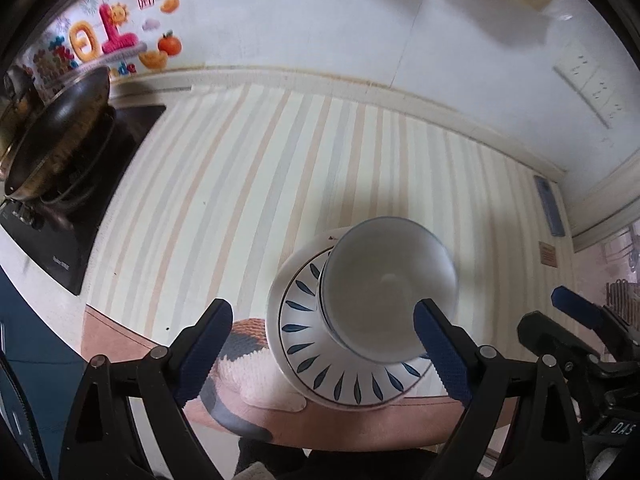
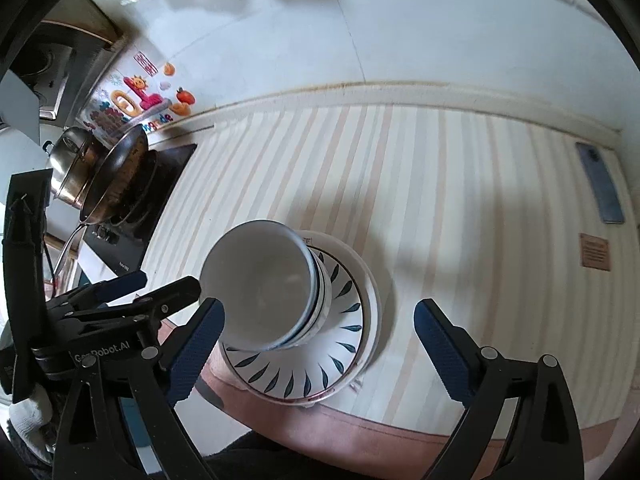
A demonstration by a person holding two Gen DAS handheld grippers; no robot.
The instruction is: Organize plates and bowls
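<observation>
A stack of white bowls [image 2: 260, 284] sits inside a plate with blue leaf marks [image 2: 320, 372]. That plate sits on a plain white plate [image 2: 370, 280]. The whole pile stands on the striped tabletop [image 2: 440, 200], close to its near edge.

The left gripper [image 1: 326, 354] is wide open, and nothing is held between its blue pads [image 1: 200, 356]. The pile shows between its two fingers, lower down on the tabletop. The right gripper [image 2: 320, 354] is wide open too and holds nothing. In the right wrist view the pile is by its left finger, and the left gripper pokes in from the left side.

A dark wok [image 1: 56, 136] sits on a black stove [image 1: 48, 240] at the far left end of the tabletop, with a shiny metal pot [image 2: 72, 168] behind it. A phone [image 2: 602, 188] lies near the far right corner. Bright stickers [image 1: 108, 40] are on the white wall behind the stove.
</observation>
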